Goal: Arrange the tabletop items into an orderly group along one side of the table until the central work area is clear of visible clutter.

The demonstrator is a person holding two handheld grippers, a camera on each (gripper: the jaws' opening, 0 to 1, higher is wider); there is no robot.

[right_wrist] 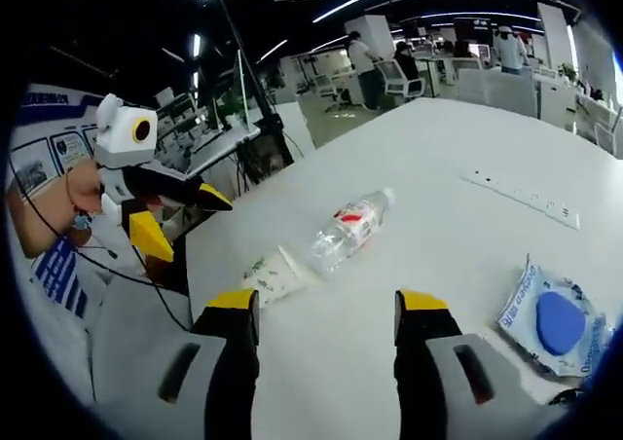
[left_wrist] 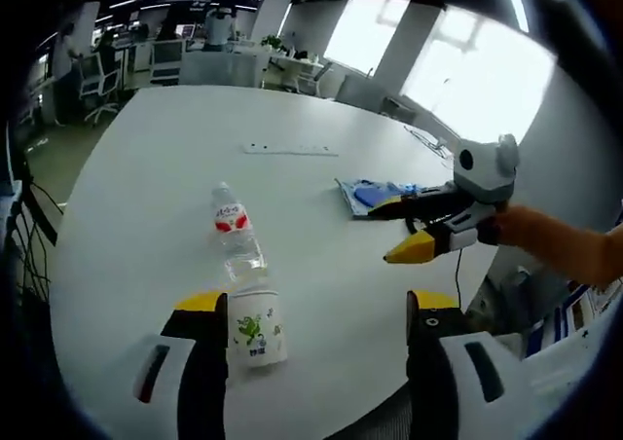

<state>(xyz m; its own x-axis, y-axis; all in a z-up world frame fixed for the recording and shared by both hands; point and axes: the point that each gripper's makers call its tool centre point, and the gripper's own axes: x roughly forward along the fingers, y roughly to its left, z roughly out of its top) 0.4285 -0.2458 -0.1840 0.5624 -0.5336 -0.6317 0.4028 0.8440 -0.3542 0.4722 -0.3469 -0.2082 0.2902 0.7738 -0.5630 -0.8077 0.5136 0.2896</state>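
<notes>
A clear water bottle with a red label (left_wrist: 234,234) (right_wrist: 347,229) lies on the white table (left_wrist: 175,158) (right_wrist: 467,128). A paper cup with a green print (left_wrist: 256,328) (right_wrist: 273,275) lies on its side just beyond the bottle's base. My left gripper (left_wrist: 316,309) is open, its left jaw beside the cup. A blue-and-white packet (left_wrist: 370,196) (right_wrist: 550,318) lies flat further along the table. My right gripper (right_wrist: 326,304) is open above the table between cup and packet; in the left gripper view the right gripper (left_wrist: 407,228) hovers by the packet.
A white power strip (left_wrist: 290,150) (right_wrist: 521,195) lies near the table's middle. A person's hand (left_wrist: 545,240) holds the right gripper. Office chairs and desks (left_wrist: 165,55) stand beyond the far edge. The table edge (right_wrist: 185,255) runs close to the cup.
</notes>
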